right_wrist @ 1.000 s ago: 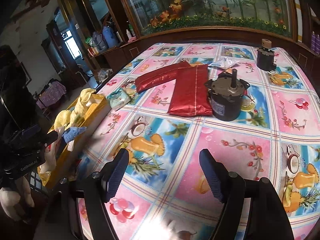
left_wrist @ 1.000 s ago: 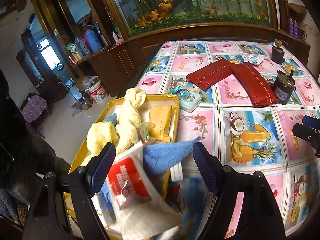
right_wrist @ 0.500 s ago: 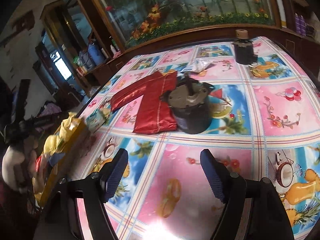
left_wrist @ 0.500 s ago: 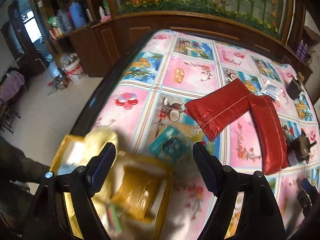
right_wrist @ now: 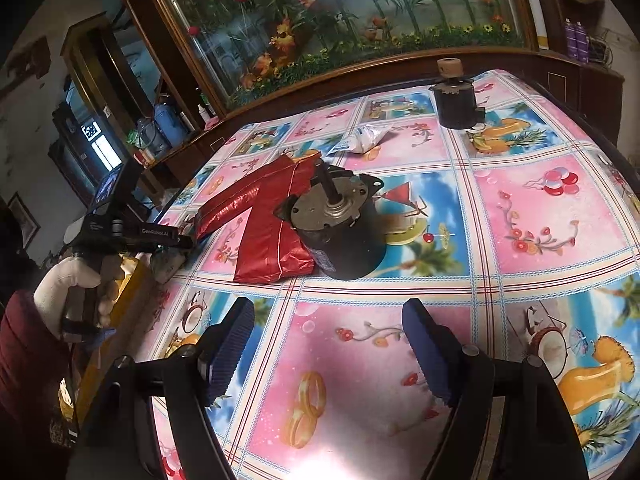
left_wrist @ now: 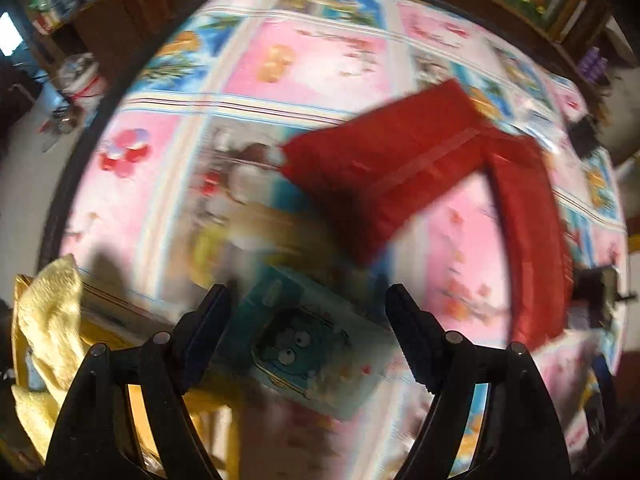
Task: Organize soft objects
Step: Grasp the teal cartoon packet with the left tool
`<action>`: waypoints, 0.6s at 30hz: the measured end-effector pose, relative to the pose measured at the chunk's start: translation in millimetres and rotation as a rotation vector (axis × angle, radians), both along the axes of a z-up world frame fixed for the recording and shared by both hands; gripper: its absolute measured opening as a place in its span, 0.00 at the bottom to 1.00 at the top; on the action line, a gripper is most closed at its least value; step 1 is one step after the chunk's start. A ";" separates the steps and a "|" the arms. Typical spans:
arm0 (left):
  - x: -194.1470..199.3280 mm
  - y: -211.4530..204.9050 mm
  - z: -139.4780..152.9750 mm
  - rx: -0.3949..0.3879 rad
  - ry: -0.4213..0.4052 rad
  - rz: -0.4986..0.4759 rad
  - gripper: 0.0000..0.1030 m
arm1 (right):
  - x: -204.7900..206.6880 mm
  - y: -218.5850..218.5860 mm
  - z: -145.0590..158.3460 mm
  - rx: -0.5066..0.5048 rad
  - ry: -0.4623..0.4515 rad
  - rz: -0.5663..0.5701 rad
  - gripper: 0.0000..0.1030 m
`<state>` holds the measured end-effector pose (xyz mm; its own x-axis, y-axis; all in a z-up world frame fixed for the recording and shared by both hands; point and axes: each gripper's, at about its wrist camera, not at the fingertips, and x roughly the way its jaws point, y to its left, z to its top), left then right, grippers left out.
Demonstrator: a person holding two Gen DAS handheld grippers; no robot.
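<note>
My left gripper (left_wrist: 308, 312) is open and empty, right over a teal soft pack with a cartoon face (left_wrist: 296, 344) lying on the table beside the yellow tray (left_wrist: 100, 332). A yellow towel (left_wrist: 52, 320) hangs over the tray's corner. Two red soft packs (left_wrist: 384, 164) lie beyond in a V shape; they also show in the right wrist view (right_wrist: 272, 220). My right gripper (right_wrist: 328, 340) is open and empty, low over the patterned tablecloth. The left gripper (right_wrist: 176, 240) shows at the left of the right wrist view, over the teal pack (right_wrist: 168, 260).
A large black motor (right_wrist: 340, 232) stands against the red packs. A smaller motor (right_wrist: 456, 100) and a white sachet (right_wrist: 360, 140) sit farther back. A wooden cabinet with a glass flower display (right_wrist: 340, 20) runs behind the table. The table's left edge (left_wrist: 60, 200) drops to the floor.
My left gripper has left the tray, where it hung over a white-red pouch and blue cloth, and swung forward to the teal pack. My right gripper moved closer to the large motor.
</note>
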<state>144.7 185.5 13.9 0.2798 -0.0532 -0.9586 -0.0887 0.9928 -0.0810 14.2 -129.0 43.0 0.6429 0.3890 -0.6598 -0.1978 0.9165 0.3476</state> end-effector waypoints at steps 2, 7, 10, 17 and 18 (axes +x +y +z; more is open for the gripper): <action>-13.1 -18.4 10.7 -0.061 -0.025 -0.082 0.76 | 0.8 -0.8 -0.7 0.001 0.004 -0.003 0.76; -51.8 -52.8 60.8 -0.079 -0.123 -0.188 0.76 | 1.7 -1.4 -2.9 -0.014 0.010 -0.016 0.76; -58.3 -57.8 77.4 -0.006 -0.210 -0.193 0.76 | 4.2 -1.3 -6.2 -0.016 0.025 -0.021 0.77; -58.8 -63.1 30.4 -0.036 -0.189 -0.131 0.76 | 1.1 -4.8 -6.2 -0.049 0.002 -0.052 0.77; -57.6 -61.4 23.7 -0.050 -0.186 -0.119 0.76 | 2.2 -5.8 -7.0 -0.048 0.005 -0.055 0.77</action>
